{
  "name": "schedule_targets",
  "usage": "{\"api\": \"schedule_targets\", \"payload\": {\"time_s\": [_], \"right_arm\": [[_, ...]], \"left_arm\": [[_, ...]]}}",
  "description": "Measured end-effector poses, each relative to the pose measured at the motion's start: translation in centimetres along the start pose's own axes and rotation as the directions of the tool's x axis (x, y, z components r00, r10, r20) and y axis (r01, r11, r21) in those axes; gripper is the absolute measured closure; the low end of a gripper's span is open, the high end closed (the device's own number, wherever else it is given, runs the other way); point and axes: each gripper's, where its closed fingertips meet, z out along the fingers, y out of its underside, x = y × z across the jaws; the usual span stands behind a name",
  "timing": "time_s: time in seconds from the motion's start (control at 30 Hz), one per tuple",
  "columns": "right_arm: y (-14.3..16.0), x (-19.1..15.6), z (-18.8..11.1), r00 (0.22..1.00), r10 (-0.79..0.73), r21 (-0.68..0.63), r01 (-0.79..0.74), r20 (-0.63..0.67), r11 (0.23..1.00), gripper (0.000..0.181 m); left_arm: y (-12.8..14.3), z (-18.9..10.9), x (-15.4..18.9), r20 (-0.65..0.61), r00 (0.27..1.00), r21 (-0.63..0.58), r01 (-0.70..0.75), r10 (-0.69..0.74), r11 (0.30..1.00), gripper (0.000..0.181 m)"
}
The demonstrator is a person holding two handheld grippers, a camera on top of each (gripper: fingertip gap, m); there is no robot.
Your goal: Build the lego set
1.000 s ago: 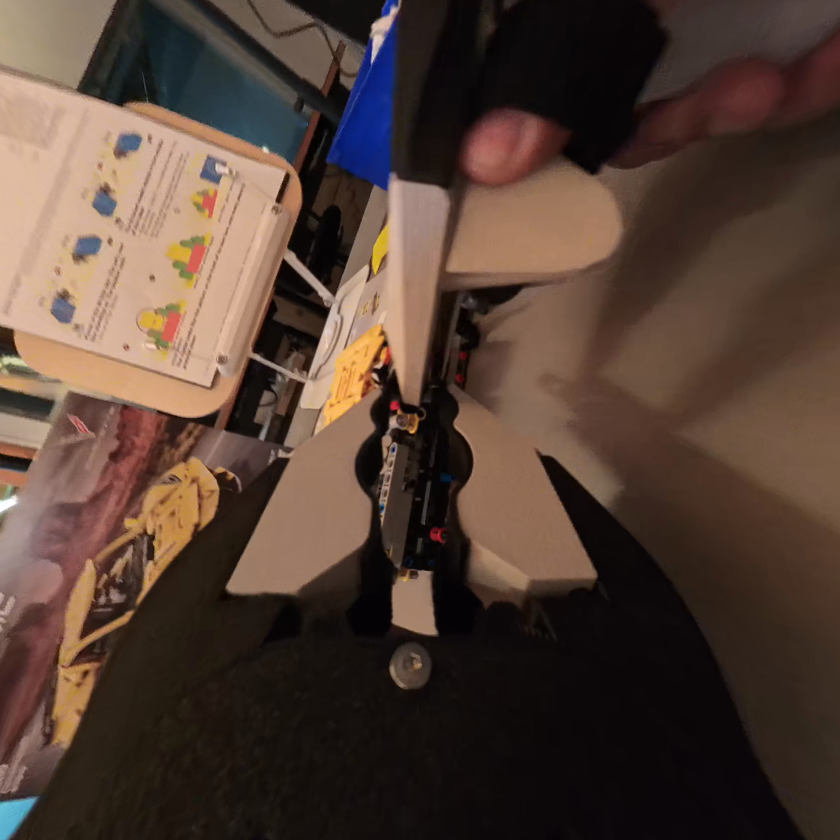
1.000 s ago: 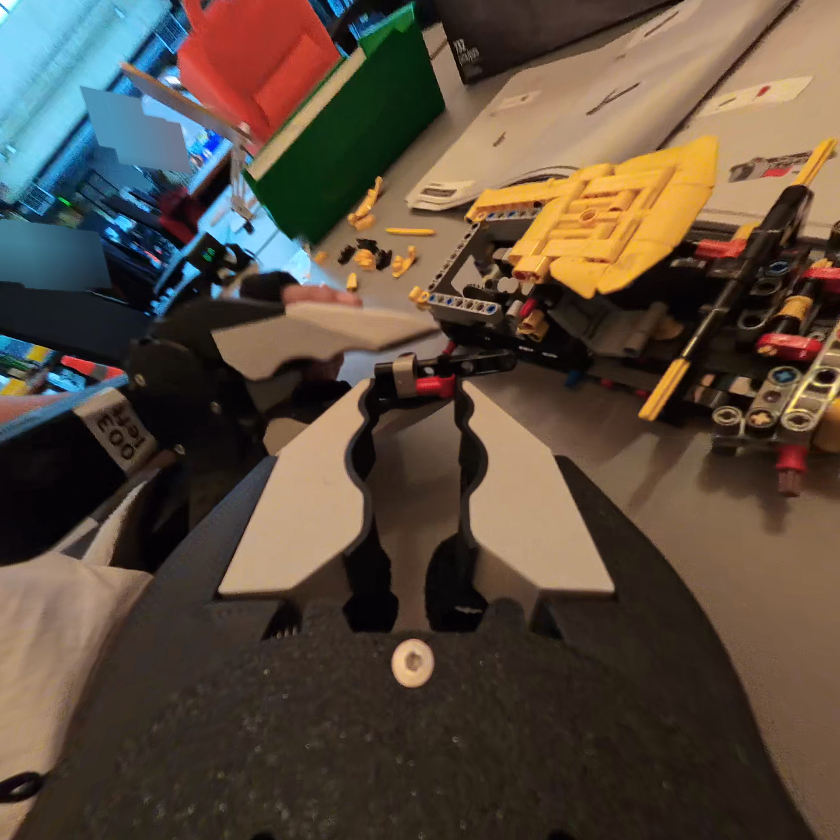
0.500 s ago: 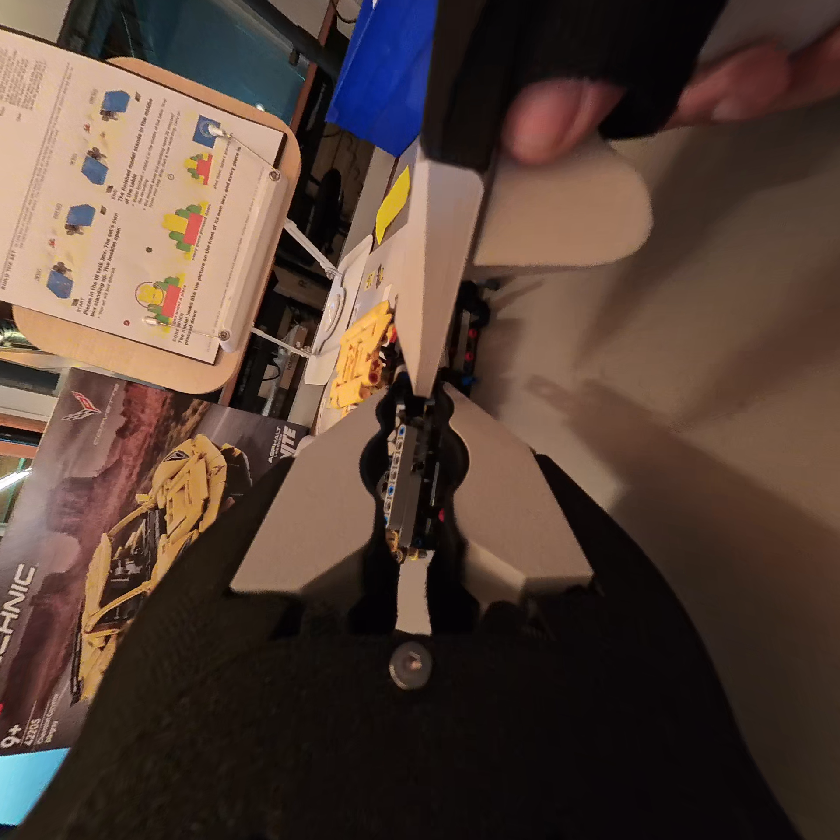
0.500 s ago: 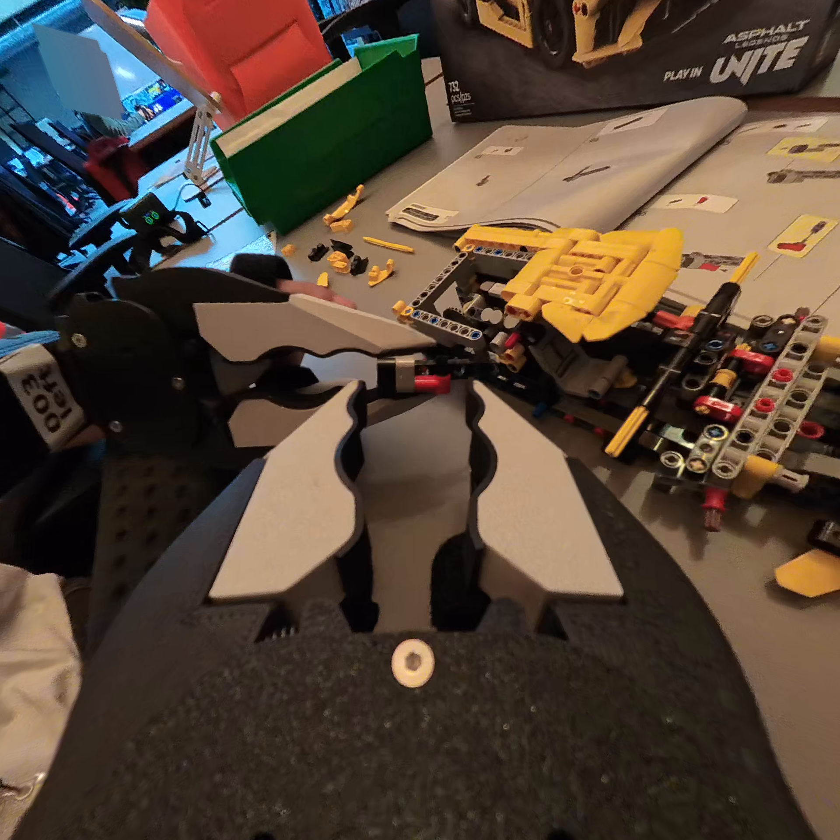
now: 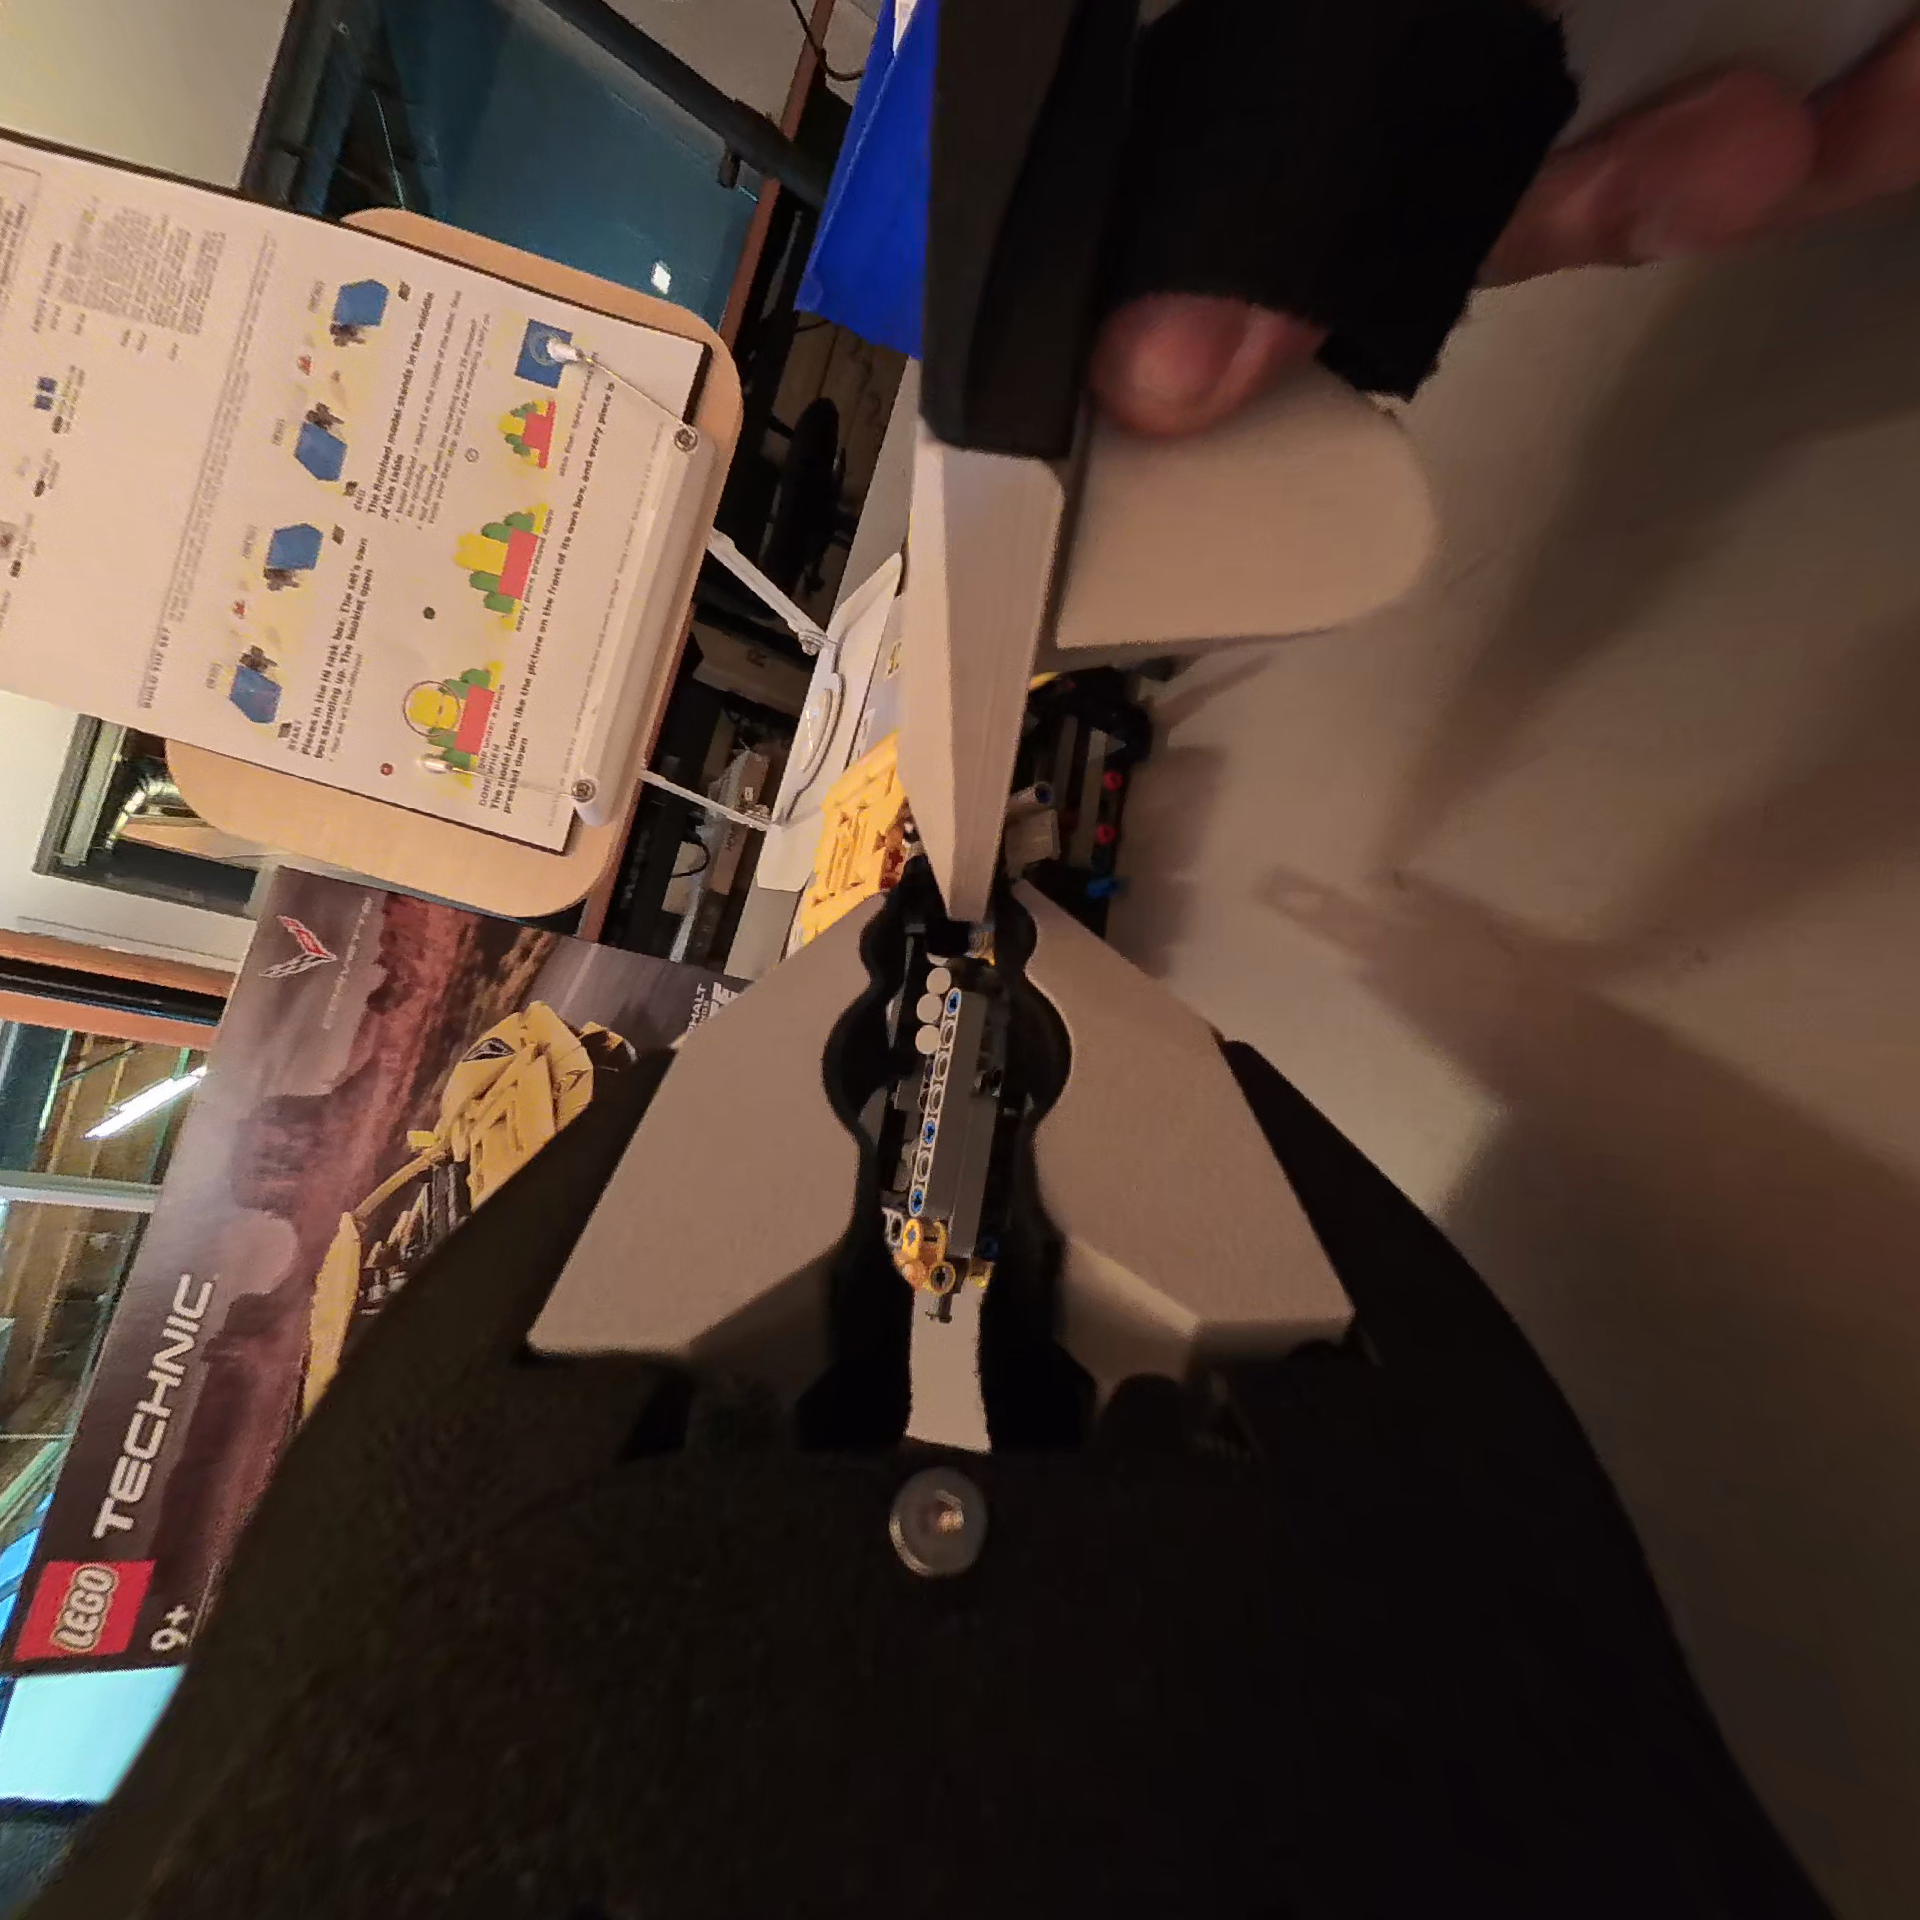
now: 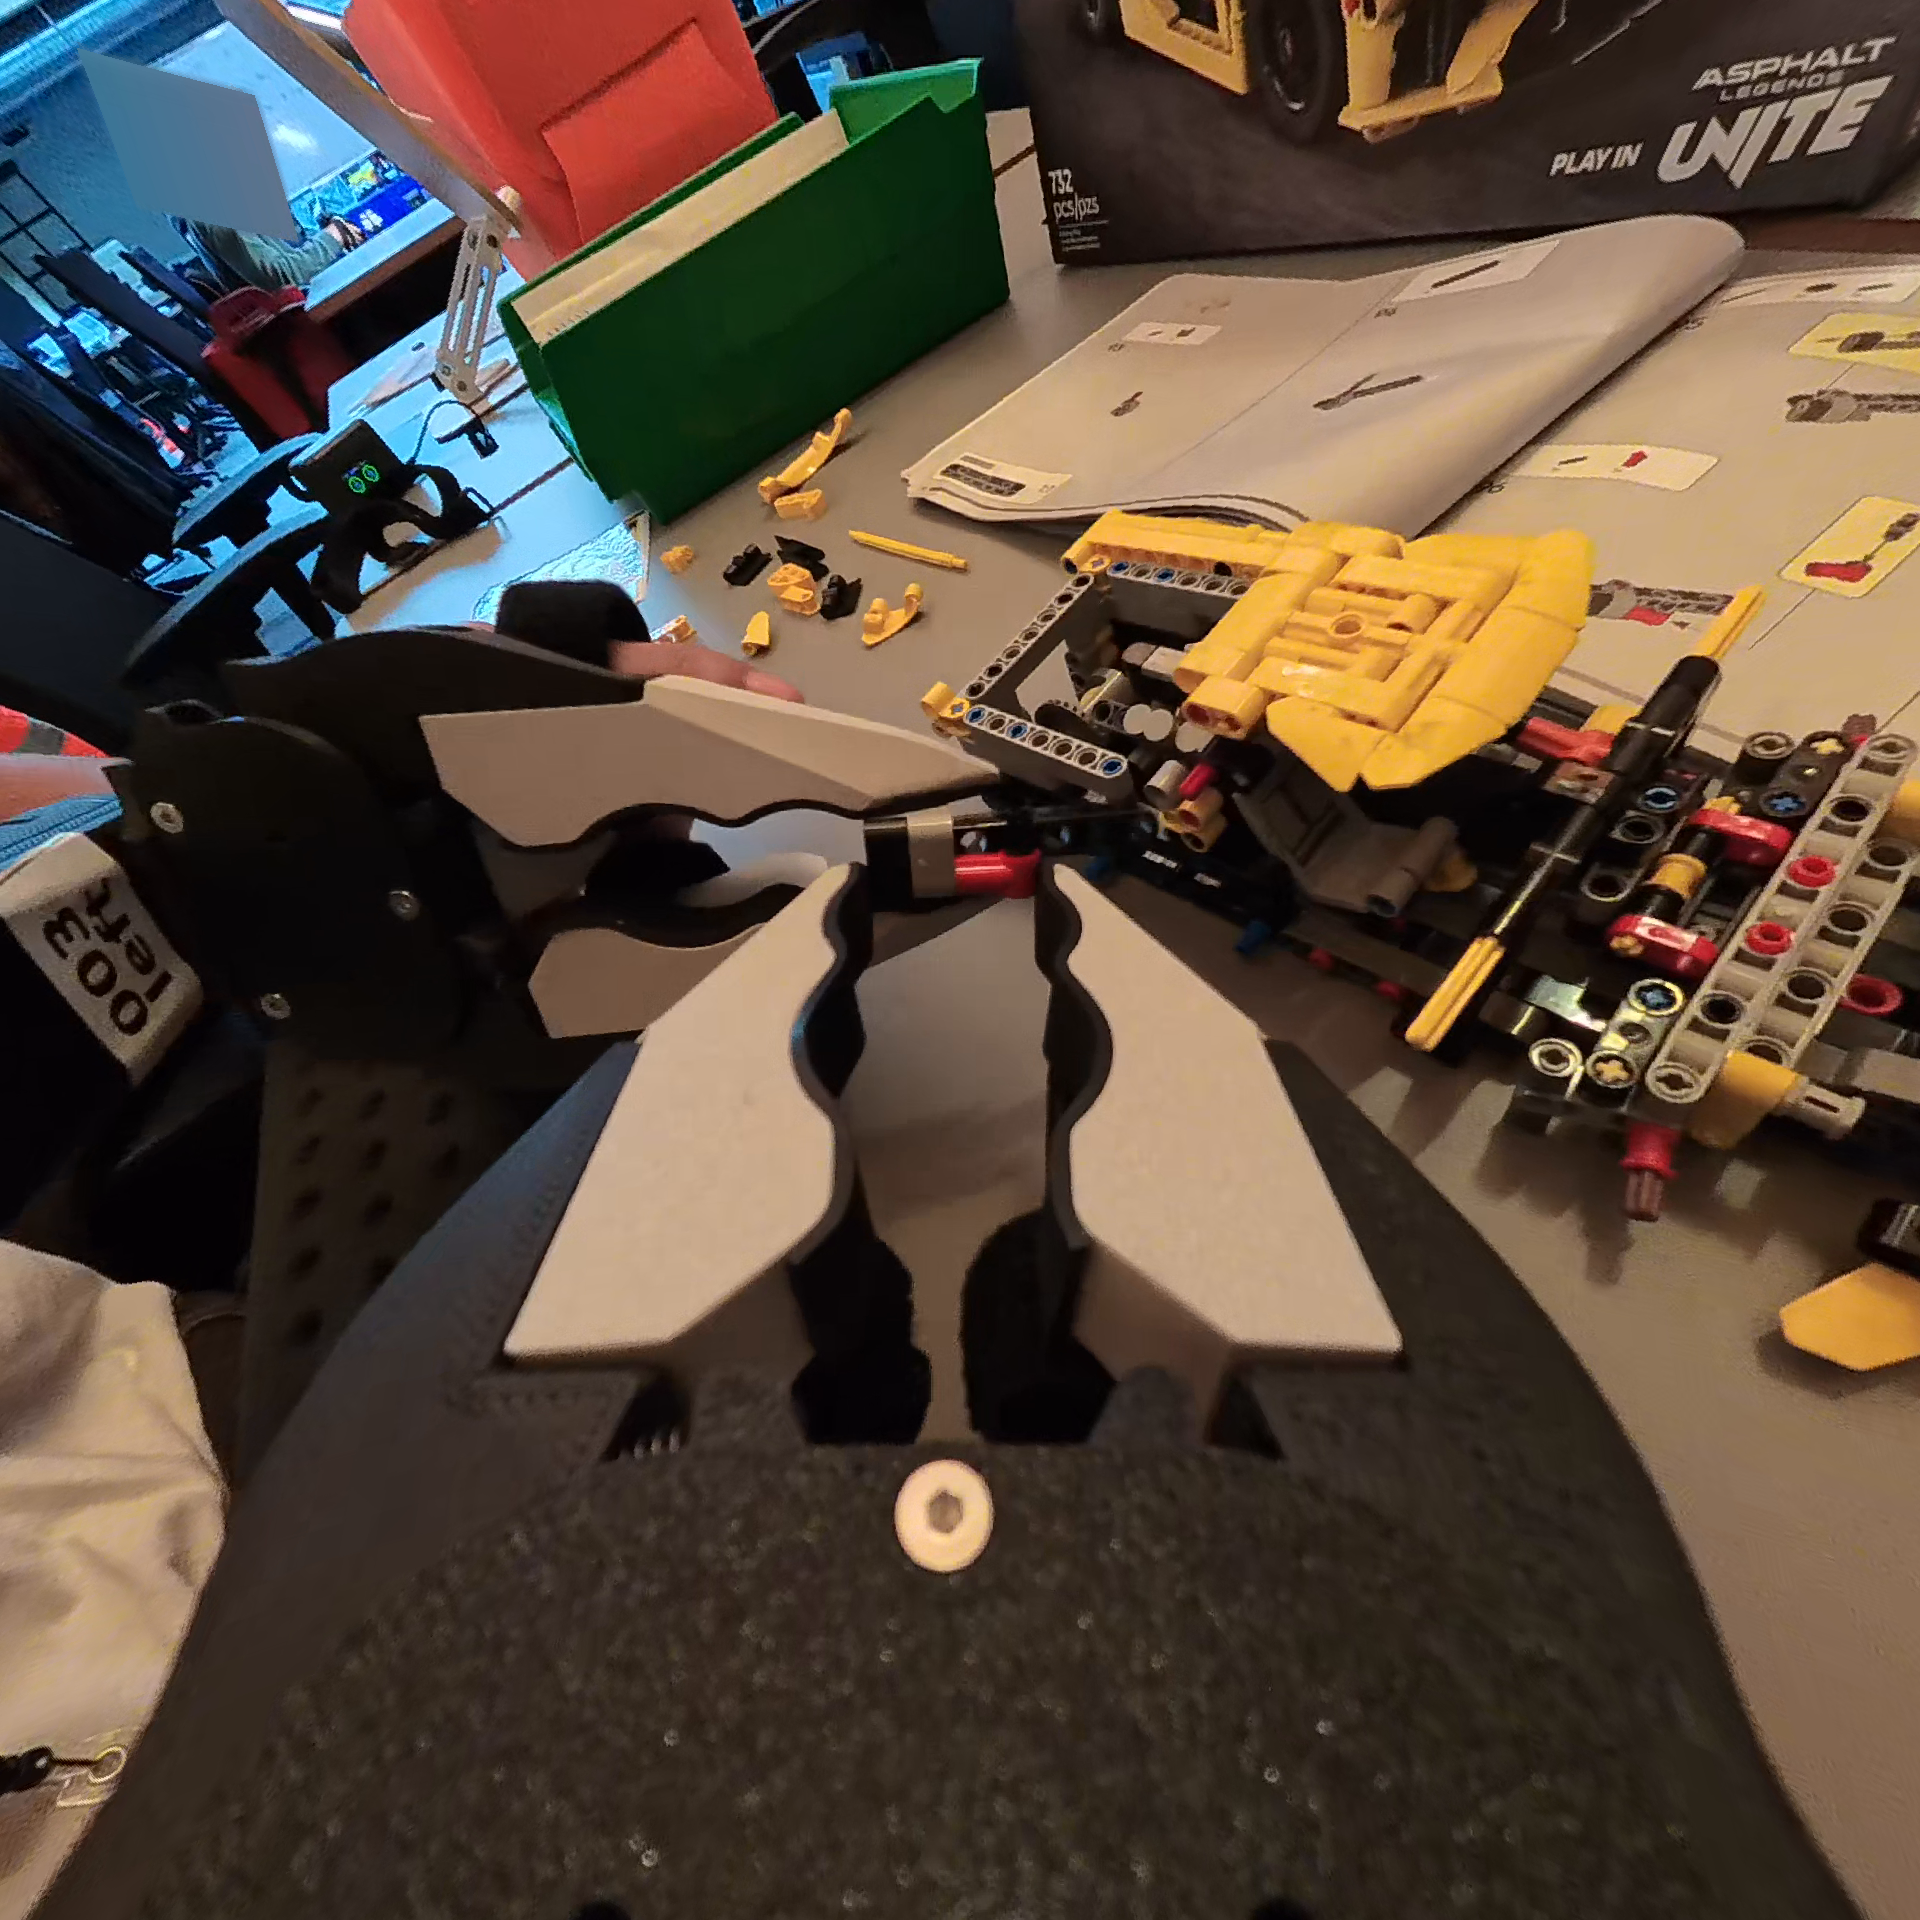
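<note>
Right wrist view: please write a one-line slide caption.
Right gripper, open, nears a small red-and-grey piece beside the left gripper, by the yellow car model.

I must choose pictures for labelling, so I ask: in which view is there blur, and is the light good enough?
Left wrist view: the hand and pale cloth at right are smeared by blur, but the held beam is sharp. Right wrist view: sharp throughout, the model clear; the light is dim and warm, with soft shadows on the table.
</note>
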Motion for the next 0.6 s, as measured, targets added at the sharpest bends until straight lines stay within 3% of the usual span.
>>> {"api": "schedule_targets", "payload": {"time_s": [0.17,0.33,0.43,0.53,0.6], "right_arm": [[-0.3,0.2,-0.1,1.000,0.026,0.022,-0.027,0.017,0.999,0.150],[-0.8,-0.1,-0.4,1.000,0.013,0.047,-0.014,0.021,0.999,0.150],[-1.3,0.3,-0.8,0.998,-0.052,0.067,0.055,-0.045,0.996,0.150],[-2.7,0.6,-1.9,0.953,-0.230,0.101,0.254,-0.199,0.962,0.150],[-3.6,0.0,-2.4,0.880,-0.362,0.109,0.410,-0.307,0.906,0.150]], "left_arm": [[-0.2,0.2,-0.1,-0.025,0.999,0.045,0.040,-0.039,0.998,0.166],[-0.6,0.0,-0.3,-0.118,0.973,0.140,0.215,-0.200,0.966,0.165],[0.7,0.1,-0.5,-0.179,0.937,0.098,0.321,-0.301,0.942,0.164],[1.5,-0.3,-1.7,-0.262,0.829,0.088,0.529,-0.493,0.844,0.164],[0.6,-0.9,-2.3,-0.411,0.644,0.074,0.729,-0.645,0.681,0.164]]}}
